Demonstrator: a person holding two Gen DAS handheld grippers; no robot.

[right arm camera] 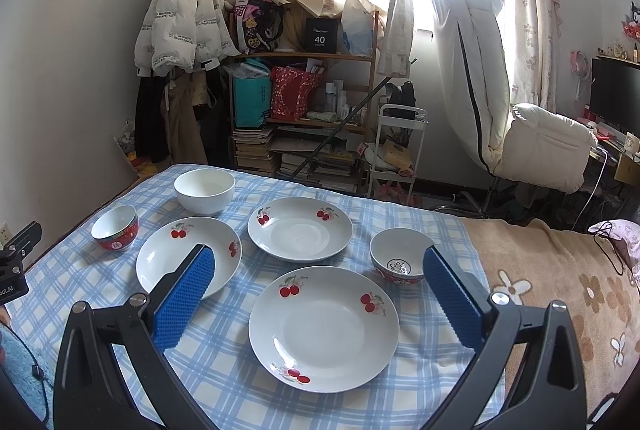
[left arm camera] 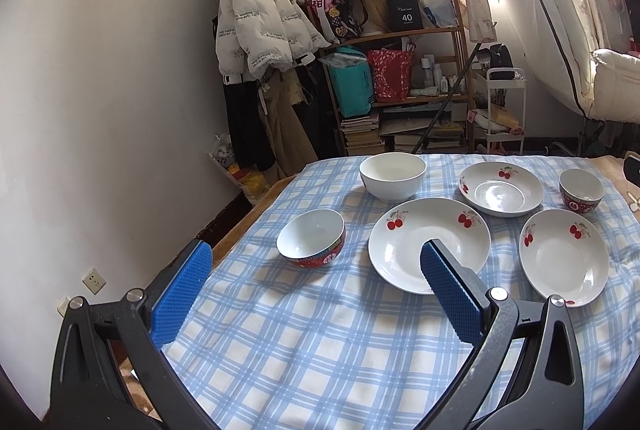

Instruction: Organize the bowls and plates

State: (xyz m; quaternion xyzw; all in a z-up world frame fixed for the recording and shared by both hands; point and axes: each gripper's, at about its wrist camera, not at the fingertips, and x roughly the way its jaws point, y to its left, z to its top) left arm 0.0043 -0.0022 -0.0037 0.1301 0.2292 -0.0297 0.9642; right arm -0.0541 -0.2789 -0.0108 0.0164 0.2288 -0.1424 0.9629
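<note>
Blue-padded fingers of the right gripper (right arm camera: 318,262) stand wide apart, holding nothing, above the near edge of the checked cloth (right arm camera: 224,370); its left finger overlaps the left cherry plate (right arm camera: 172,262), its right finger hides part of the right red bowl (right arm camera: 396,260). Near cherry plate (right arm camera: 324,326) lies between the fingers, close to the near edge. Far cherry plate (right arm camera: 300,228) sits behind it, apart. White bowl (right arm camera: 204,189) stands near the far edge; left red bowl (right arm camera: 115,228) near the left edge, just beside the left cherry plate, not touching. Left gripper (left arm camera: 316,262) also gapes wide and empty, over the cloth's left side; its right finger covers part of the left cherry plate's near rim. Brown flowered blanket (right arm camera: 552,294) covers the surface right of the cloth. Cluttered shelf (right arm camera: 304,109), hung white jacket (right arm camera: 180,17) and white chair (right arm camera: 540,145) stand beyond the far edge. Window glare washes out the curtains. Bowl markings too small to read.
</note>
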